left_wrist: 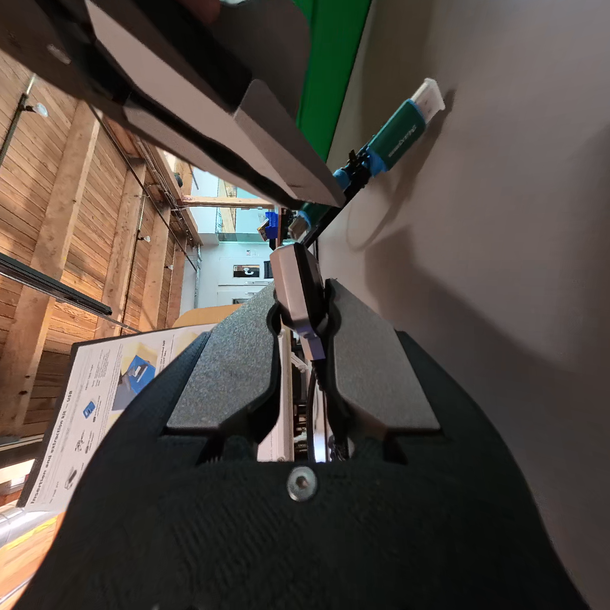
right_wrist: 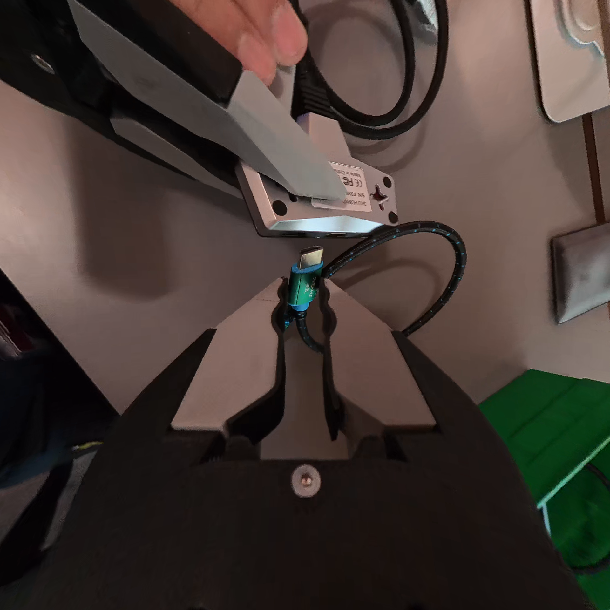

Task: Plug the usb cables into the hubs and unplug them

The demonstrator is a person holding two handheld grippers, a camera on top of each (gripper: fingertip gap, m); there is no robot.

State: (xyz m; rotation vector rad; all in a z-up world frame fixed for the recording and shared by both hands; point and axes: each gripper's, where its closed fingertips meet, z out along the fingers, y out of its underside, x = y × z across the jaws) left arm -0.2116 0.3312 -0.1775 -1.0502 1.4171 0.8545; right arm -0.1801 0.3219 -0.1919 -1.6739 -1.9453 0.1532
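light: dim indoor, soft shadows on grey table (right_wrist: 138, 185) | edges: fisheye-warped | blur: near parts soft

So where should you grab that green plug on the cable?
By the green shell, squeezed across its two flat faces, coming from the cable end, as the right tool does. That leaves the gold tip sticking out bare toward the silver hub.
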